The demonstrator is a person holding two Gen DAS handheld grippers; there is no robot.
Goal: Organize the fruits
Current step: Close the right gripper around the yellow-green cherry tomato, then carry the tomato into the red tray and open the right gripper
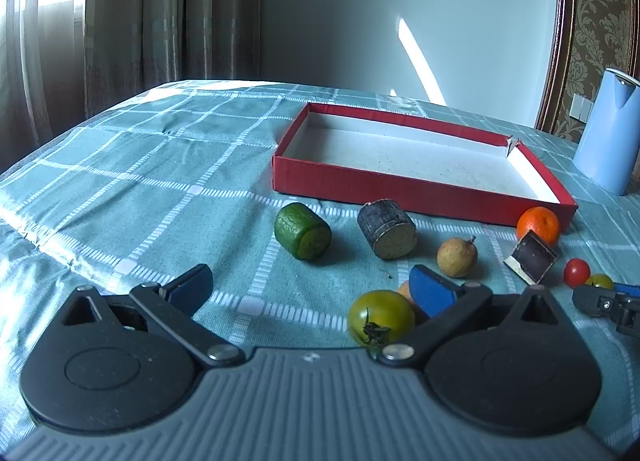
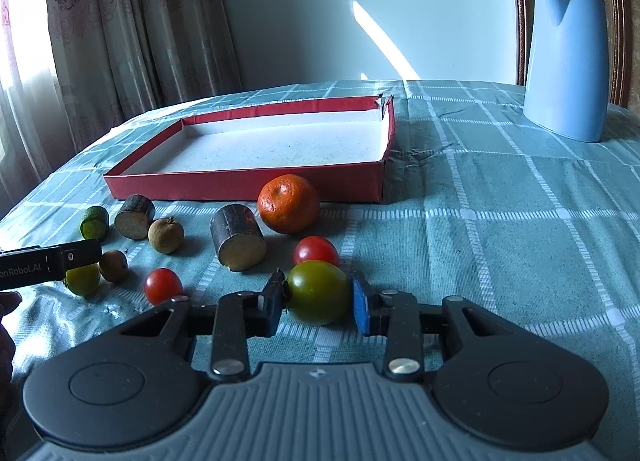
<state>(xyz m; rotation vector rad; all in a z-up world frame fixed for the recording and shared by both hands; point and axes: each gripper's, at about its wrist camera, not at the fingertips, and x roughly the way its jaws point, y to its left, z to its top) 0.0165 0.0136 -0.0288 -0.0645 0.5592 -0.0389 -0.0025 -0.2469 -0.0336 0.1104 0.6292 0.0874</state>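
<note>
A: Where are the fruits?

B: Loose on the bench's checked teal cloth (image 2: 500,221), in front of the red box (image 2: 244,185), which has nothing in it. A green tomato (image 2: 317,292) sits between the right gripper (image 2: 318,305)'s jaws.

A: Pinched?

B: Not that I can see. The jaws are spread just wider than the fruit; the left pad is at its stem end, and a sliver of gap shows on the right.

A: And nearby?

B: A red cherry tomato (image 2: 316,251) just behind it, another red one (image 2: 163,285) to the left, a tangerine (image 2: 288,203) against the box wall, and a dark cut cylinder (image 2: 239,242) beside that.

A: The left gripper (image 1: 312,287)?

B: Jaws spread wide, holding nothing. A yellow-green tomato (image 1: 380,317) lies by its right finger, with a longan (image 1: 457,257), a green cut piece (image 1: 303,236) and a dark cut piece (image 1: 387,234) ahead.

A: Anything else?

B: A blue kettle (image 2: 566,61) well to the right of the box.
</note>
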